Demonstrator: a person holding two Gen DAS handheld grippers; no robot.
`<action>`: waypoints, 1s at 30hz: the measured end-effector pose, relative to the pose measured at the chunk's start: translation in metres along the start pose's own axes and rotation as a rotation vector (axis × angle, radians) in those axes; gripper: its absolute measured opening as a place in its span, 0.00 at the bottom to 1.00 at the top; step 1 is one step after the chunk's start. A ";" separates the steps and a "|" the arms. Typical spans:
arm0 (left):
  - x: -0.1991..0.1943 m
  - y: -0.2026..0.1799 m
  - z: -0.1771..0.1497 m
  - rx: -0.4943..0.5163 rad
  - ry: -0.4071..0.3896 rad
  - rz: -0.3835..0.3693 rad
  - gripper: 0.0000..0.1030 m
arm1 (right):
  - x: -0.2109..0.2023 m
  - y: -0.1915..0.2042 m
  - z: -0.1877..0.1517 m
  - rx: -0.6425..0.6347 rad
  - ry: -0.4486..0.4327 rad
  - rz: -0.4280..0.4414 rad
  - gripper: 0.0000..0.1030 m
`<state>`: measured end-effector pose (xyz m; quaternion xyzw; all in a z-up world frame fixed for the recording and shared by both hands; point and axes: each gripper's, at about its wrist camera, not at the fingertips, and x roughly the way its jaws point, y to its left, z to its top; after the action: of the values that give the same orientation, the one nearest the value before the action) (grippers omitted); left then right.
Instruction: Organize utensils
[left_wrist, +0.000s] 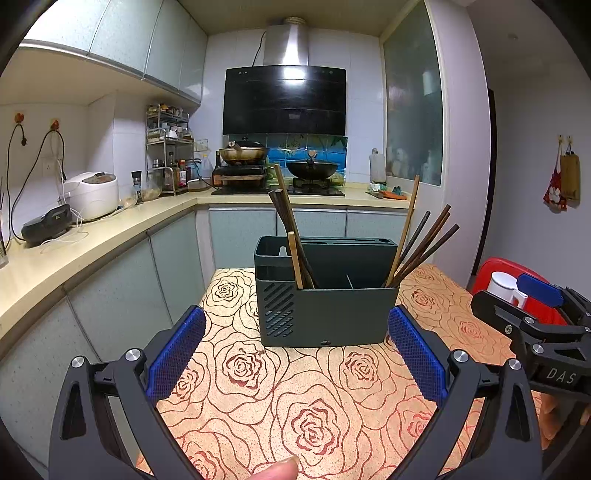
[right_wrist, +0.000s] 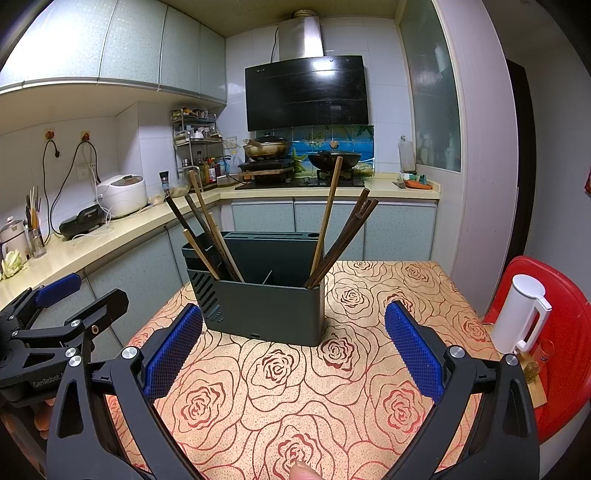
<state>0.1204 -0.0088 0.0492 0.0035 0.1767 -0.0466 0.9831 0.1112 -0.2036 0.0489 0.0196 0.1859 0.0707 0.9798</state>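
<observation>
A dark green utensil holder stands on a table with a rose-patterned cloth. Several chopsticks lean in its left compartment and several more in its right compartment; the middle compartment looks bare. My left gripper hovers open in front of the holder, nothing between its blue pads. My right gripper is also open and holds nothing, just short of the holder. Each gripper shows at the edge of the other's view.
A red stool with a white kettle stands right of the table. An L-shaped counter carries a rice cooker, spice rack and stove with two woks. A fingertip shows at the bottom edge.
</observation>
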 end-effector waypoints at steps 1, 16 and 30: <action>0.000 0.000 0.000 0.000 0.000 0.000 0.93 | 0.000 0.001 0.000 -0.001 0.000 0.000 0.93; 0.000 0.000 0.000 0.001 0.000 0.002 0.93 | 0.003 0.000 -0.004 -0.002 0.003 0.003 0.93; -0.005 -0.001 -0.003 0.010 -0.044 0.031 0.93 | 0.004 -0.002 -0.005 -0.006 0.007 0.006 0.93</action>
<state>0.1144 -0.0094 0.0481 0.0100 0.1546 -0.0325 0.9874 0.1133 -0.2046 0.0429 0.0170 0.1892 0.0743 0.9790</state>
